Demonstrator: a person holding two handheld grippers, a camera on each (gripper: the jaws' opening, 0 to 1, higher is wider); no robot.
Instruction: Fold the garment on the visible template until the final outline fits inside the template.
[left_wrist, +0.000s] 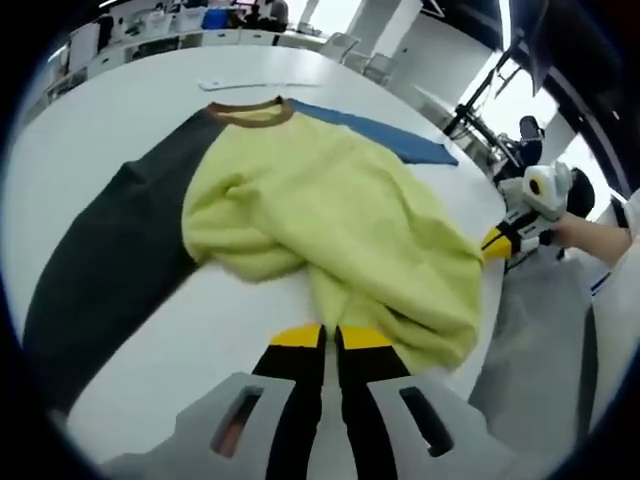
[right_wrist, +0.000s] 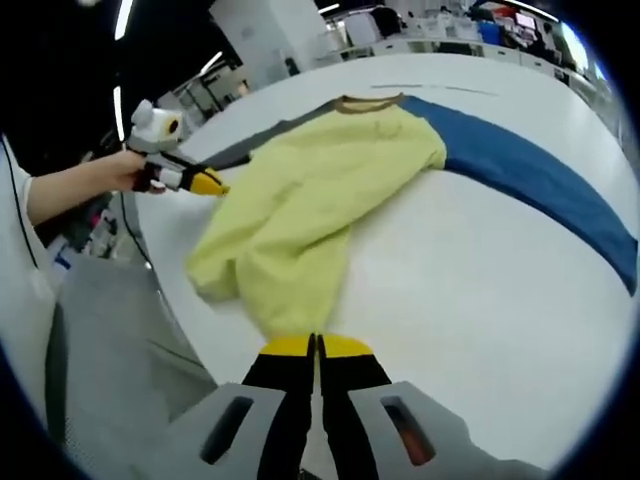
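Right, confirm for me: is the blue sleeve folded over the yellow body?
No. In the right gripper view the blue sleeve lies stretched out flat on the table, beside the yellow body.

Each gripper has two black jaws tipped in yellow, rising from pale grey mounts with slotted openings: the left gripper (left_wrist: 331, 338) and the right gripper (right_wrist: 316, 347). At the left edge of the right gripper view, a white sleeve (right_wrist: 12, 215) covers the person's arm.
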